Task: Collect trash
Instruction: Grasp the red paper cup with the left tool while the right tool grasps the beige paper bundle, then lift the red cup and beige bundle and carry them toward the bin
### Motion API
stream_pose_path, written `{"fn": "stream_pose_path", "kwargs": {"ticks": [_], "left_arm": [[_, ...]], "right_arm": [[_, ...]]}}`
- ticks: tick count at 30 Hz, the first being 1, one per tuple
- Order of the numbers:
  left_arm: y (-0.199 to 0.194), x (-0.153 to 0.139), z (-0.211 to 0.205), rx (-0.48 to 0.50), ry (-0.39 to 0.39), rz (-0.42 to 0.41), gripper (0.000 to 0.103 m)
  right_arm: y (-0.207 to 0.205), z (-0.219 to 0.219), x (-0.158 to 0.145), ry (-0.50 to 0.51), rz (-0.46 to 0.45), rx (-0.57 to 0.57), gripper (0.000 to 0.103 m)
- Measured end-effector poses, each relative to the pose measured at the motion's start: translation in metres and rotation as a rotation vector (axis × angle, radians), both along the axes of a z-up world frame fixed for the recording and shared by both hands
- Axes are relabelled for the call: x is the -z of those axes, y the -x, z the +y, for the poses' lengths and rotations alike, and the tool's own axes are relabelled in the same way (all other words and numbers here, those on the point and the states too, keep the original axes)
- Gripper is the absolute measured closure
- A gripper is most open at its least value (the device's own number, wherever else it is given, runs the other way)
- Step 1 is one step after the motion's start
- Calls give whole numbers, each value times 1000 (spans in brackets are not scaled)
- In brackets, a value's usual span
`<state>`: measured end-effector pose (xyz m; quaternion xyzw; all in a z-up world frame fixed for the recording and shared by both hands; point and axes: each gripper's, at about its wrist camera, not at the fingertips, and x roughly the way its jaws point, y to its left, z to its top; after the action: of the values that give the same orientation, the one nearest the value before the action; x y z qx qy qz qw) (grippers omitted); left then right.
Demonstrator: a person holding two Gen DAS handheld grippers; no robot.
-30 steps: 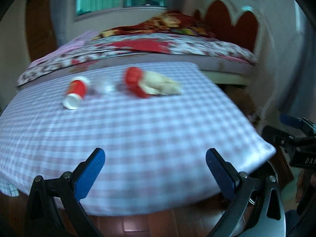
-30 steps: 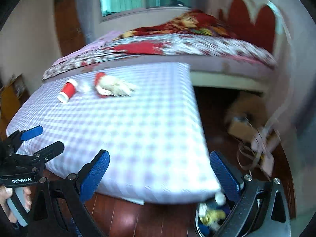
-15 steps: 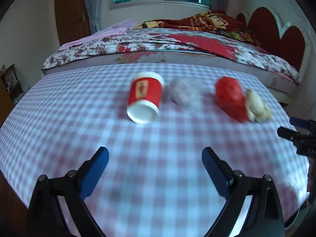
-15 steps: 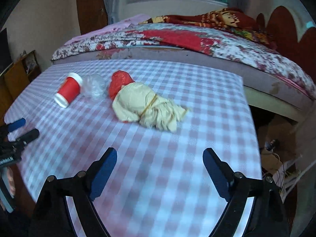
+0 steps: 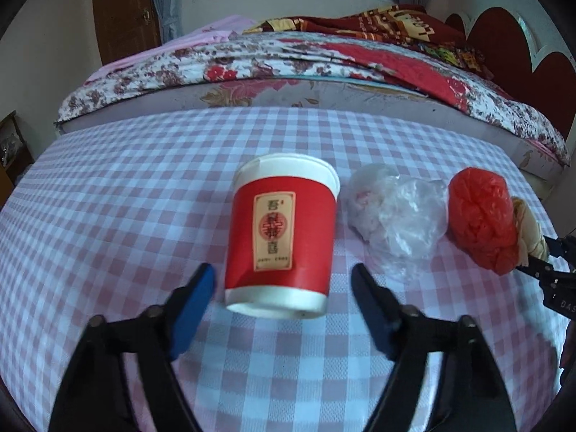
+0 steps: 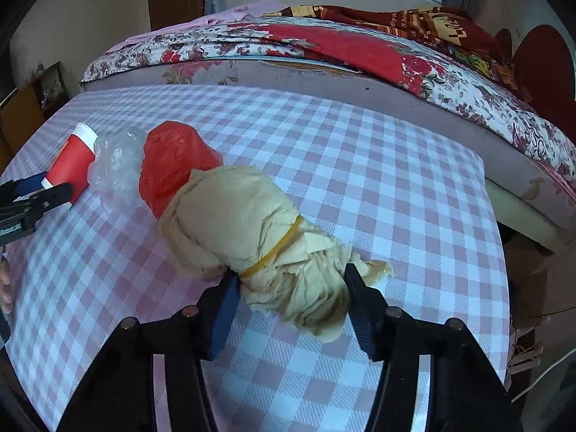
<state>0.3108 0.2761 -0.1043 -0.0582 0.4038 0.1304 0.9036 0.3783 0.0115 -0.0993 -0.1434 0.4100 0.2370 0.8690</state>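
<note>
A red paper cup [image 5: 280, 230] lies on its side on the checked tablecloth [image 5: 108, 216], base toward me. My left gripper [image 5: 282, 280] straddles that base, jaws closing, with a gap still showing on each side. To the cup's right lie a crumpled clear plastic bag [image 5: 396, 212] and a red plastic bag [image 5: 482, 216]. A beige bundle [image 6: 248, 230] tied with a rubber band leans on the red bag [image 6: 172, 158]. My right gripper [image 6: 291, 288] has the bundle's tied end between its closing jaws, pads at its sides, no squeeze visible.
Right behind the table stands a bed [image 6: 324, 46] with a floral cover and a red headboard. The table's right edge [image 6: 496, 237] drops to the floor, where a cardboard box [image 6: 532, 288] sits. A wooden door [image 5: 126, 10] is at the back left.
Both grippers have moved forward over the table and down to the trash, the left to the cup, the right to the beige bundle. Both pairs of jaws have narrowed.
</note>
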Motion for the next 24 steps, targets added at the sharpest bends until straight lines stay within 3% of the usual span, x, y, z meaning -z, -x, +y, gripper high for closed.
{"fn": "stream_pose_path", "kwargs": {"ticks": [2,4,7,16,24], "left_arm": [[2,-1,1,4,3,-8,46],[7,-3,1,8,6,-28,48],[20,-8,-6,20,-9,-47,48],[62,-29,-38,59,-18,-105,48],[92,-47,-96,143,-32,-144,48]], "right_arm": [[-3,1,0,-4,1,0,49],[-5,1,0,-19,8,4,66],[-5,-6,-3,-54,9,22,69],[24,-48,-21,-143,-16,110,71],[78,-100,-46,-210,-45,159,71]]}}
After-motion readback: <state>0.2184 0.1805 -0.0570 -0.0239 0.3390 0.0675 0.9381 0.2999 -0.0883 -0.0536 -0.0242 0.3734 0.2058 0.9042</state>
